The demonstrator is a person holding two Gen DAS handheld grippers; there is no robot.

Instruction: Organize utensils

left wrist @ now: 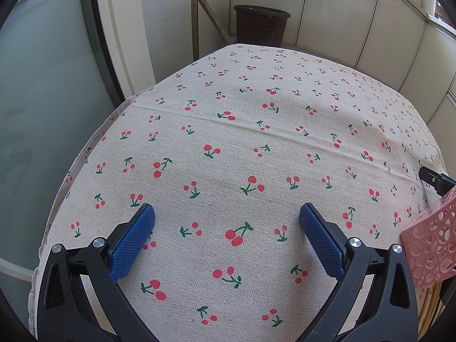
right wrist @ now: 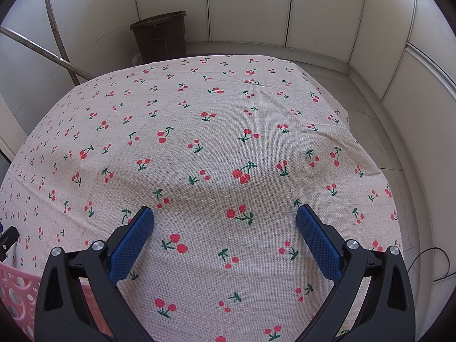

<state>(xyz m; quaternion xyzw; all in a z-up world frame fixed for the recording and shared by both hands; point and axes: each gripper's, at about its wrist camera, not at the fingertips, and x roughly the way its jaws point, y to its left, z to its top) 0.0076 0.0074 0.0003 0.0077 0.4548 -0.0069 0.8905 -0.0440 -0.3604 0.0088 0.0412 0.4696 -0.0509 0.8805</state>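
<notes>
**Both grippers spread wide above a cherry-print cloth, pink basket at the edges**

In the left wrist view, the left gripper fills the lower part of the frame, its two blue textured pads held far apart with nothing between them. Below it lies the beige woven tablecloth printed with red cherries and green stems, covering the table. At the lower right edge of that frame stands a pink plastic basket with round cut-out holes; pale stick-like handles show just beneath it, too cropped to identify. A black gripper part juts in at the right edge, above the basket.

In the right wrist view, the right gripper is likewise spread wide and empty over the same cloth. The pink basket sits in the lower left corner, partly behind the gripper's black arm.

A dark brown plastic bin stands on the floor beyond the table at upper centre, beside leaning wooden poles; white tiled walls surround it.

No brand, label or legible writing shows in either view.
</notes>
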